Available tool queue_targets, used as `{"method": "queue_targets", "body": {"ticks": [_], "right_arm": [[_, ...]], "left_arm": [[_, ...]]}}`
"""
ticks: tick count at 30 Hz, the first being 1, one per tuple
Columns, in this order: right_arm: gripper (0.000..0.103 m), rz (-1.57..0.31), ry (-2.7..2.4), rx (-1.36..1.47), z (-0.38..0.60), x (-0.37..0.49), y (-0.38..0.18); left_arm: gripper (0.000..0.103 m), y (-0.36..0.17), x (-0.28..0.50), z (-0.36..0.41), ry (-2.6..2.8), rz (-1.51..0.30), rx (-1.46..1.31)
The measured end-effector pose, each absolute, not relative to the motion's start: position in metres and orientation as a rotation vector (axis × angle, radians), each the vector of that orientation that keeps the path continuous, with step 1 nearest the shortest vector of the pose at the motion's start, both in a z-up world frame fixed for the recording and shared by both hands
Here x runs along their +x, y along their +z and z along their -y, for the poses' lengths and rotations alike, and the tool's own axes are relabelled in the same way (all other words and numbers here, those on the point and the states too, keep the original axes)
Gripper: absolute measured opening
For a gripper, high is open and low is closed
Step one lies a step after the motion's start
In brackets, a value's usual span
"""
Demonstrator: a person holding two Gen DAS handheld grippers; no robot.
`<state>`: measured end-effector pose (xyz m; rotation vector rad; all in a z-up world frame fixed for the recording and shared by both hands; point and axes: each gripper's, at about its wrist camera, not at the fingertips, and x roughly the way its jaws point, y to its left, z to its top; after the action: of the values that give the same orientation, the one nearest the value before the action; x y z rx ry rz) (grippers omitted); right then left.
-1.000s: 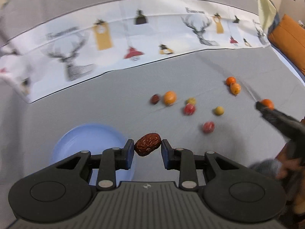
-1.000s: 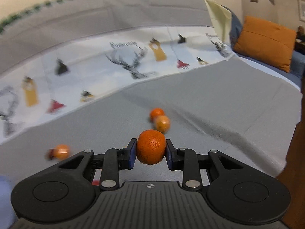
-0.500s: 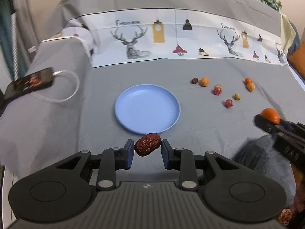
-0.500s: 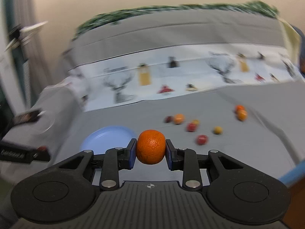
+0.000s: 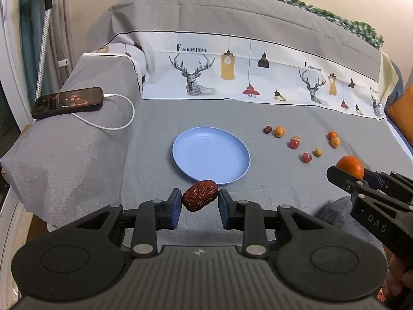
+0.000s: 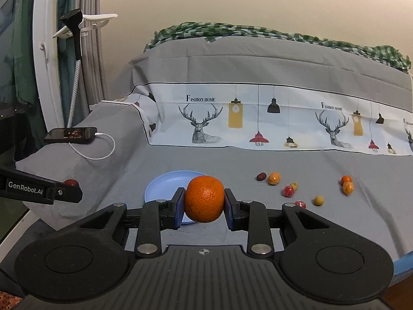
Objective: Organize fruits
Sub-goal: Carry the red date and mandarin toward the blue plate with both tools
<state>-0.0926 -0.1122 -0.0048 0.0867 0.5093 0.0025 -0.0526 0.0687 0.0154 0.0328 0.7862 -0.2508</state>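
Note:
My left gripper [image 5: 199, 199] is shut on a wrinkled red date [image 5: 200, 199], held just short of the near rim of an empty blue plate [image 5: 211, 155]. My right gripper [image 6: 204, 199] is shut on a small orange [image 6: 204, 198]; in the left wrist view that orange [image 5: 350, 166] hangs at the right, level with the plate. Several small red, orange and yellow fruits [image 5: 306, 157] lie scattered on the grey sheet right of the plate. In the right wrist view the plate [image 6: 165, 184] shows behind the orange, and the left gripper [image 6: 69, 187] enters from the left with its date.
A phone [image 5: 67, 102] on a white charging cable [image 5: 113, 126] lies on the raised grey armrest at the left. A printed deer-pattern cloth [image 5: 232, 75] covers the backrest. An orange cushion [image 5: 402, 112] sits at the far right. A person's knee [image 5: 343, 214] is below the right gripper.
Both grippers pulled back and up from the scattered fruits and swung left, each keeping its fruit. The plate, armrest and phone came into view; both views are now sharp.

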Motion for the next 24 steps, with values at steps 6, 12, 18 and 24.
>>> {"method": "queue_targets", "body": {"ticks": [6, 12, 18, 24], "right_arm": [[0.032, -0.536, -0.012, 0.091, 0.113, -0.089, -0.005], [0.032, -0.577, -0.031, 0.095, 0.117, -0.072, -0.004], [0.032, -0.517, -0.044, 0.092, 0.119, -0.06, 0.018], [0.032, -0.529, -0.033, 0.083, 0.116, -0.063, 0.015]], "left_arm": [[0.034, 0.013, -0.042, -0.067, -0.249, -0.797, 0.028], [0.034, 0.018, -0.025, -0.064, -0.254, -0.817, 0.004], [0.034, 0.03, -0.012, -0.058, -0.265, -0.8, 0.005], [0.034, 0.024, -0.011, -0.056, -0.268, -0.813, -0.002]]}}
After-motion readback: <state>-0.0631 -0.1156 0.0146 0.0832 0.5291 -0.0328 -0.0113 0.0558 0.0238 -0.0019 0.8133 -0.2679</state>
